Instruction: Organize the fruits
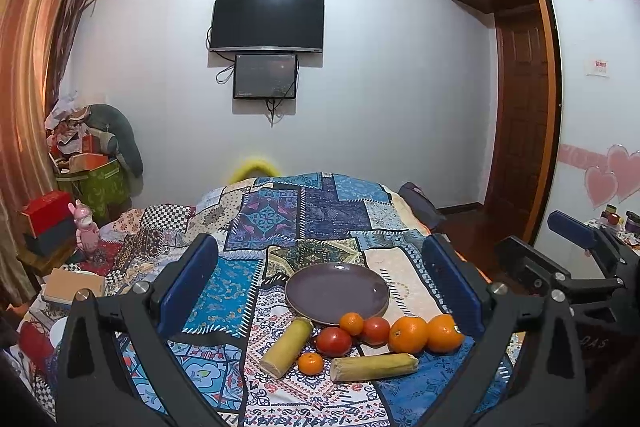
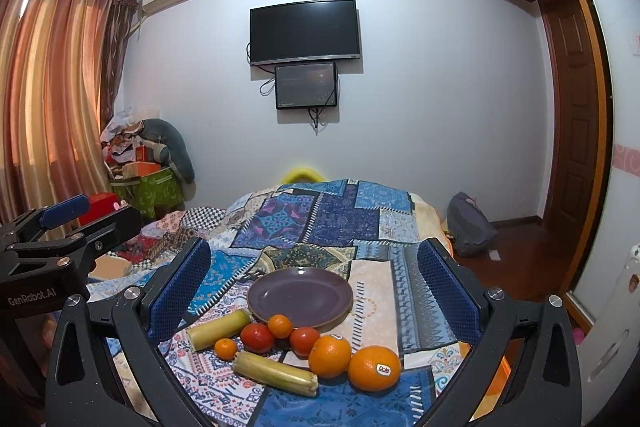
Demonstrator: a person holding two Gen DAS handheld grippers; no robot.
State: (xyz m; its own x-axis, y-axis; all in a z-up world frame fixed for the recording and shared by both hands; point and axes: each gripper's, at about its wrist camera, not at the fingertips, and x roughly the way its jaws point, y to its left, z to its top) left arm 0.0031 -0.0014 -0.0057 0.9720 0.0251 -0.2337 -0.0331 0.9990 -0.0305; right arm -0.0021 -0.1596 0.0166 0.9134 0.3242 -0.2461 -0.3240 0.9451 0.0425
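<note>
**Fruit sorting: nothing on the plate yet**

Both grippers hover above the bed, wide open and empty. Left gripper (image 1: 320, 283) frames the plate and the fruit between its blue ribbed pads; right gripper (image 2: 314, 291) does likewise from slightly further right. Each also shows at the edge of the other's view, well clear of the fruit.

Progress, as judged: at the start. Plate (image 2: 300, 293) is bare. All fruit lies on the quilt (image 2: 344, 215) just in front of the plate's near rim:
- two large oranges (image 2: 330, 355) side by side, the right one (image 2: 374, 367) with a sticker;
- two small oranges, one (image 2: 280, 325) against the rim, one (image 2: 226, 348) further forward;
- two tomatoes (image 2: 258, 337), (image 2: 305, 342), red and glossy;
- two pale yellow-green stalk pieces, cut cylinders, probably sugarcane: one (image 2: 218, 329) angled toward the rim, one (image 2: 276, 373) lying across the front.

Everything remains to be moved.

Materials: plate is dull purple, shallow, smooth-glazed, round. Quilt is soft printed patchwork, slightly uneven; round fruit may roll. Oranges are pebbled; stalks look fibrous at the cut ends.
</note>
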